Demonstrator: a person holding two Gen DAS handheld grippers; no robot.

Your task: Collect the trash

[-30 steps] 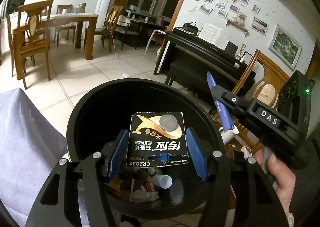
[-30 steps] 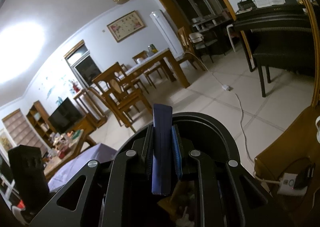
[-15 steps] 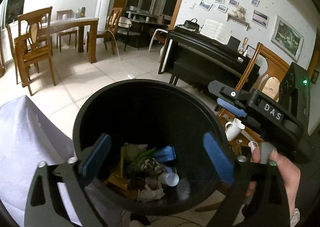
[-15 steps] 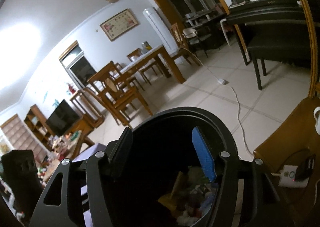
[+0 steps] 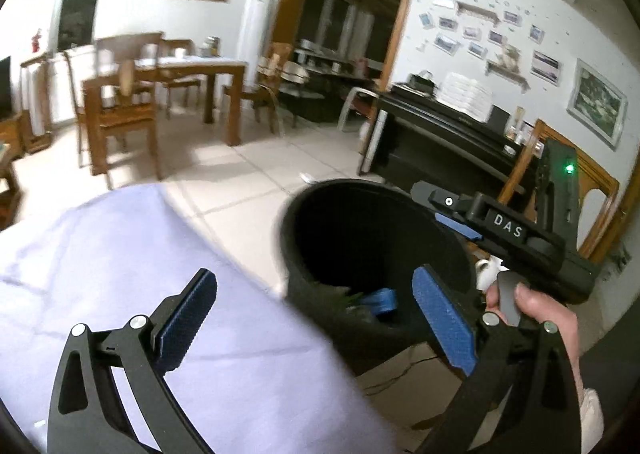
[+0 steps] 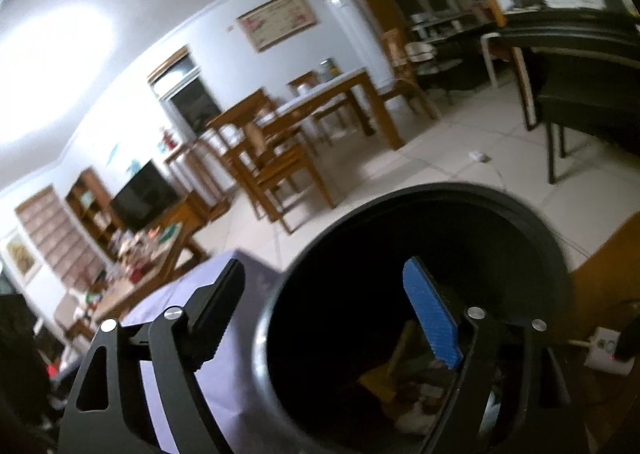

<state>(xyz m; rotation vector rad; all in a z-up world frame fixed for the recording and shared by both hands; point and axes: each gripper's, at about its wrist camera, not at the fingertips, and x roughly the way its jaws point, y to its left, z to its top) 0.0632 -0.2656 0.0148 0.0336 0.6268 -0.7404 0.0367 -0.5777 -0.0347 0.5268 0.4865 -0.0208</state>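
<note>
the trash [image 5: 374, 300] lies at the bottom of the black bin [image 5: 320, 238] beside the lilac-covered tabletop [image 5: 120, 274] — wrappers, card and paper scraps, likely light, soft and crushable, best pinched by a free edge. the left tongs [image 5: 316, 320] stand wide apart and empty; the right tongs [image 6: 342, 312] are opening, nothing between them. a second ago the left held a battery card and the right a dark blue strip over the bin — both are gone from the tongs now, and both views have swung toward the tabletop.

Battery card dropped from left hand-held gripper [image 5: 316, 318], blue strip from right hand-held gripper [image 6: 332, 314], jaws opening
</note>
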